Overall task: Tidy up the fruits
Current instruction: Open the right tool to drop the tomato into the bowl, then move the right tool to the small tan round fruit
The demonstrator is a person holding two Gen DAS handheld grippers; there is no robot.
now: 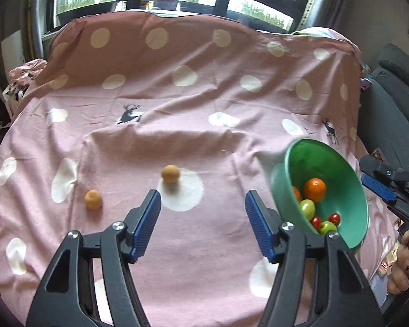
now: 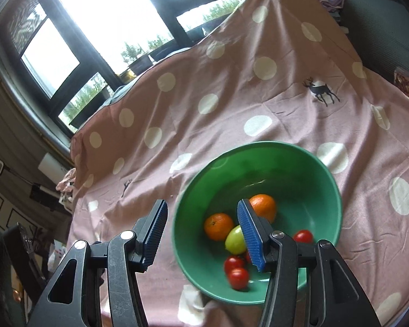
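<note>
The left tongs (image 1: 203,201) stand parted with nothing between their blue ribbed pads, poised above a pink sheet (image 1: 204,103) printed with white dots and small dark deer. Just beyond their tips, a tan round fruit (image 1: 170,173) sits at the edge of a white dot, and a second, similar fruit (image 1: 93,199) lies to its left, the two apart from each other. To the right of the left tongs, a green bowl (image 1: 338,163) appears tilted and blurred, its rim close beside the right-hand finger. In the right wrist view, the right tongs (image 2: 201,218) are likewise parted and grip nothing; the near left rim of the bowl (image 2: 286,152) falls in the gap between the fingers, with the right-hand finger (image 2: 249,230) reaching over the inside and the left-hand one outside, neither pad seen pressing on it. Inside the bowl lie two oranges (image 2: 218,226), a yellow-green fruit (image 2: 235,241) and several small red tomatoes (image 2: 237,278). From the left wrist view, the right tongs (image 1: 387,188) enter at the right edge behind the bowl, and a hand (image 1: 400,269) shows below them. Dark-framed windows (image 2: 101,27) with greenery outside fill the background beyond the raised far end of the sheet.
</note>
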